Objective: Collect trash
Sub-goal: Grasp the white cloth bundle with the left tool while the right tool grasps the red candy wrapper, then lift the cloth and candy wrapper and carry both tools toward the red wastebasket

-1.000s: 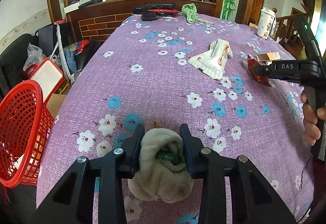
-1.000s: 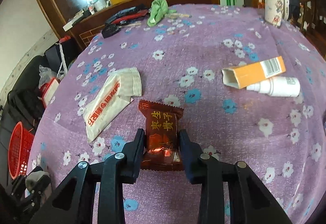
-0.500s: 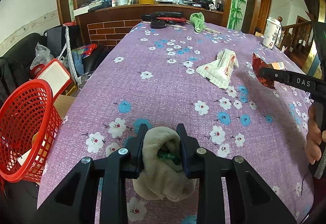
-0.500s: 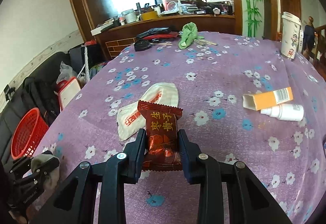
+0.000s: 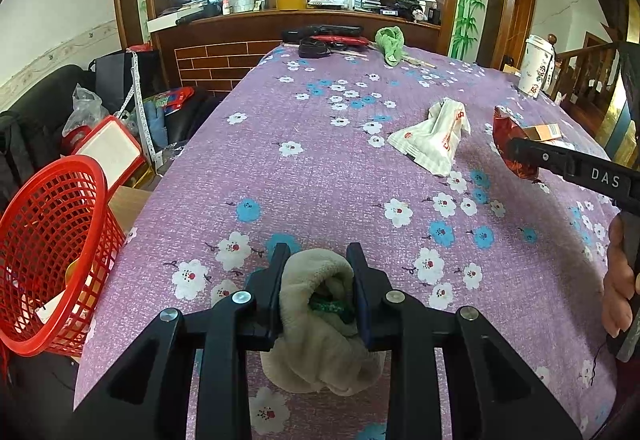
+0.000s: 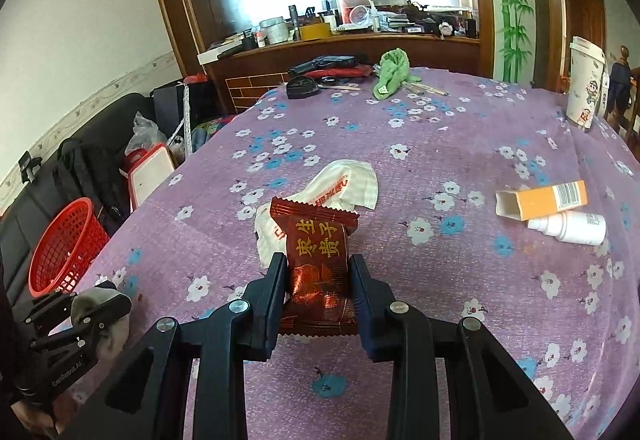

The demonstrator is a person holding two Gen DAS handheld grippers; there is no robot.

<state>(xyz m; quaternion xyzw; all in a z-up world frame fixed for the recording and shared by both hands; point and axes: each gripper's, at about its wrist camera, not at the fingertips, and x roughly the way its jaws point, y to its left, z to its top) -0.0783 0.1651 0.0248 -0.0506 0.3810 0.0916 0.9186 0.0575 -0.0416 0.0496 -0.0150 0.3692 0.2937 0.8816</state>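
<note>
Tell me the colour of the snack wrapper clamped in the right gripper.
Dark red snack wrapper with gold characters, clearest in the right wrist view.

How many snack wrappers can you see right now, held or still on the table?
2. A brown wrapper is clamped in the right gripper; a white wrapper lies on the table just beyond it. Others may be hidden.

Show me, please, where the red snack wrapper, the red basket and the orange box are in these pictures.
red snack wrapper (image 6: 318,260): right wrist view, on its printed front between the claw's fingers.
red basket (image 5: 52,252): left wrist view, on its mesh wall.
orange box (image 6: 544,198): right wrist view, on its long side face.
</note>
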